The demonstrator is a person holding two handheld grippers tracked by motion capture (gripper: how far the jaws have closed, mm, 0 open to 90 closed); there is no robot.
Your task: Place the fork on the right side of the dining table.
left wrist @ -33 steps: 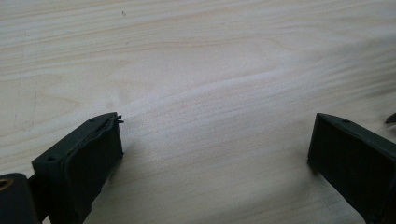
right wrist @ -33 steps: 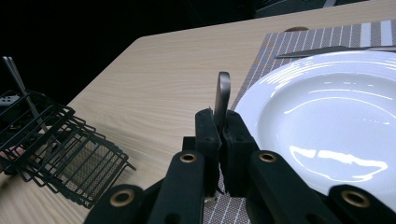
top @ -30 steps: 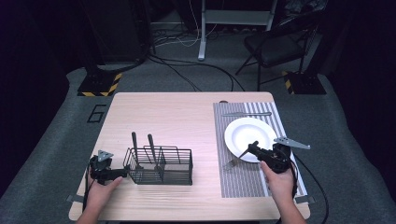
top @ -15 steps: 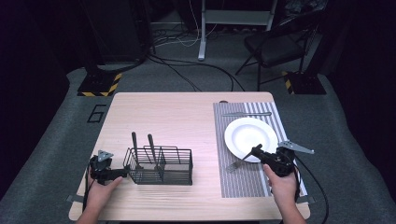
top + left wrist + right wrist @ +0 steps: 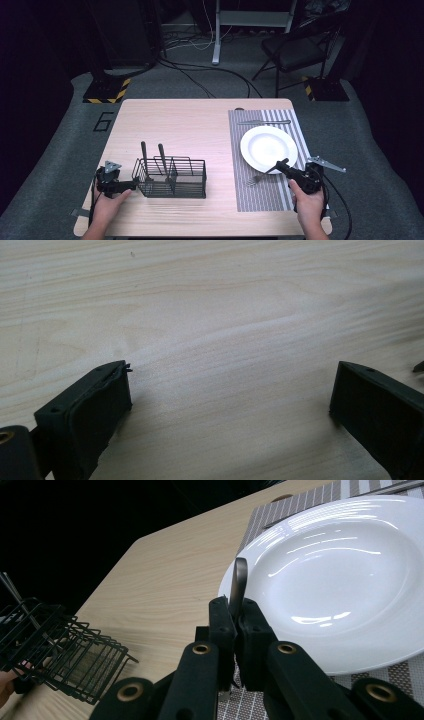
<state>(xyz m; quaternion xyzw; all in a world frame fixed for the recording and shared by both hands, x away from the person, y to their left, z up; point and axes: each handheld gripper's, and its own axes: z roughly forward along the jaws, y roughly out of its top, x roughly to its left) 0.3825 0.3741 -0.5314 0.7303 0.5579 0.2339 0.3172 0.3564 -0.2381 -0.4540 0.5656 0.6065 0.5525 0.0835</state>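
My right gripper point(image 5: 281, 167) is shut on a metal fork point(image 5: 257, 177), which slants down to the left so that its tines are low over the striped placemat point(image 5: 240, 145), just left of the white plate point(image 5: 268, 147). In the right gripper view the fork's handle point(image 5: 239, 580) sticks up between the closed jaws of the right gripper point(image 5: 235, 611), in front of the plate point(image 5: 340, 580). My left gripper point(image 5: 127, 186) rests open at the left end of the black wire basket point(image 5: 172, 177). Its jaws point(image 5: 230, 385) stand wide over bare wood.
Two dark-handled utensils point(image 5: 161, 154) stand in the basket, which also shows at the left of the right gripper view point(image 5: 50, 645). A knife point(image 5: 264, 122) lies across the far end of the placemat. Cables, a chair and a stand are on the floor beyond the table.
My right gripper has carried the fork a little toward the table's near edge and lower, toward the placemat. The left gripper and basket have stayed put.
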